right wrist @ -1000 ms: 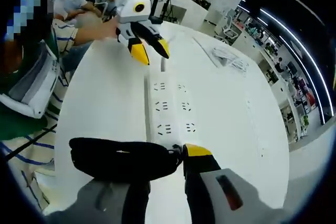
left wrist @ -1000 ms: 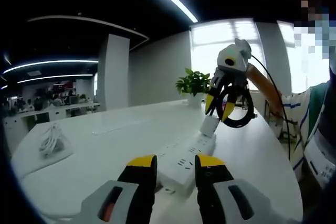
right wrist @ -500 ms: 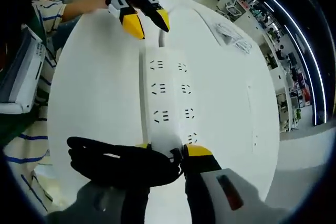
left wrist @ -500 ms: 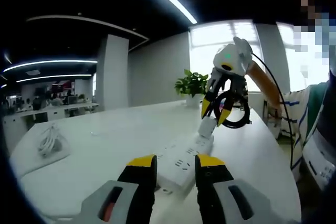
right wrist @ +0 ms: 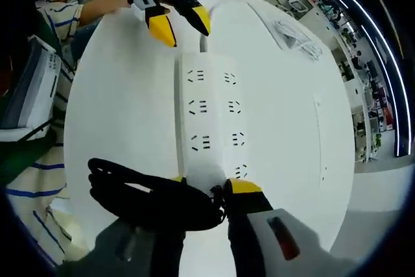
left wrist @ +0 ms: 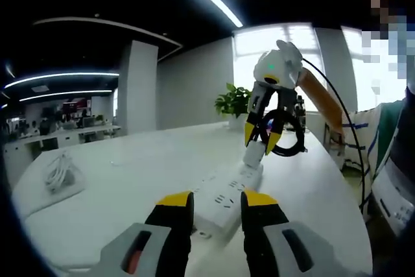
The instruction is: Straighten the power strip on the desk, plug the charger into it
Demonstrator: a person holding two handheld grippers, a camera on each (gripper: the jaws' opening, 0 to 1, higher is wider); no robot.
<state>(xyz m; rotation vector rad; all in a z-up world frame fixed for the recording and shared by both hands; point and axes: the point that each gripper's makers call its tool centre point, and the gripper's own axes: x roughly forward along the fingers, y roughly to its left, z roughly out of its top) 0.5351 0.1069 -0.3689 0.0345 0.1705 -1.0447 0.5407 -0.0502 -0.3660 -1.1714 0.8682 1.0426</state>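
Left gripper view: the left gripper (left wrist: pixel 217 207) has two black jaws with yellow tips. They stand a little apart and hold nothing. Just past the tips lies the power strip (left wrist: pixel 228 198). It is long, flat, white and smooth, with two rows of small dark slots, and it runs down the middle of the desk (left wrist: pixel 136 183). No writing on it can be read. The desk top is white, shiny and round at its edges.

At the far end of the strip the right gripper (left wrist: pixel 260 139) comes down from above. Its yellow-tipped jaws are closed tight on the charger (left wrist: pixel 255 155), a small white block that sits on the end of the strip. A loop of black cable (left wrist: pixel 288 137) hangs beside the jaws.

Near the left edge of the desk lies a white bundle of cord (left wrist: pixel 60 172). A green leafy plant (left wrist: pixel 233 102) stands at the far edge.

Right gripper view: the black cable (right wrist: pixel 152 192) is bunched over the near end of the strip (right wrist: pixel 211 124).
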